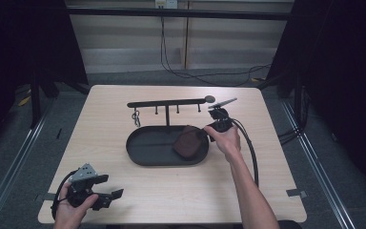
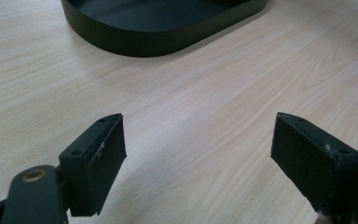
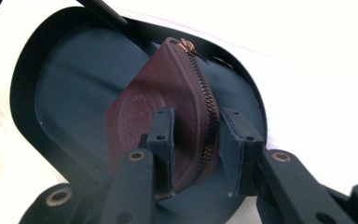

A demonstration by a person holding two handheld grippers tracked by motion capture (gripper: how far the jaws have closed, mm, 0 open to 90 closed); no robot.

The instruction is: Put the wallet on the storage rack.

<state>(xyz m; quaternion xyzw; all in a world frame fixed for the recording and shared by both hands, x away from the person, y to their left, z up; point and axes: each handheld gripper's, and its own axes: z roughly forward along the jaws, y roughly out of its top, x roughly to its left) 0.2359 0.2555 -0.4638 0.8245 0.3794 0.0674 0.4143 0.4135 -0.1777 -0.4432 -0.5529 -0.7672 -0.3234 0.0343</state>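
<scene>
The brown zip pouch is in my right gripper, clamped by its lower edge between the two black pads, with the zipper running up along its right side to a small brass pull at the top. It hangs tilted over the right end of the black oval tray; from the high view its lower corner looks to be at or close to the tray floor, though I cannot tell whether it touches.

I judge this to be the setting-down step: the pouch is being brought into the tray and is not yet let go. The next move calls for lowering it until it lies flat on the tray floor, clear of the rim, and only then letting the pads part. If I release while it stands on edge, it could tip against the wall of the tray.

My left gripper rests near the front left corner of the table, well apart from the tray, its jaws spread wide with nothing between them, only bare wood grain below.

Rising from the tray's back edge is a black rack with a crossbar and small hooks; a key ring dangles from the left one.

The table is pale wood. Around it lies grey floor with metal rails on both sides, dark curtains left and right, and a light panelled wall at the back with a black cable trailing down it.
</scene>
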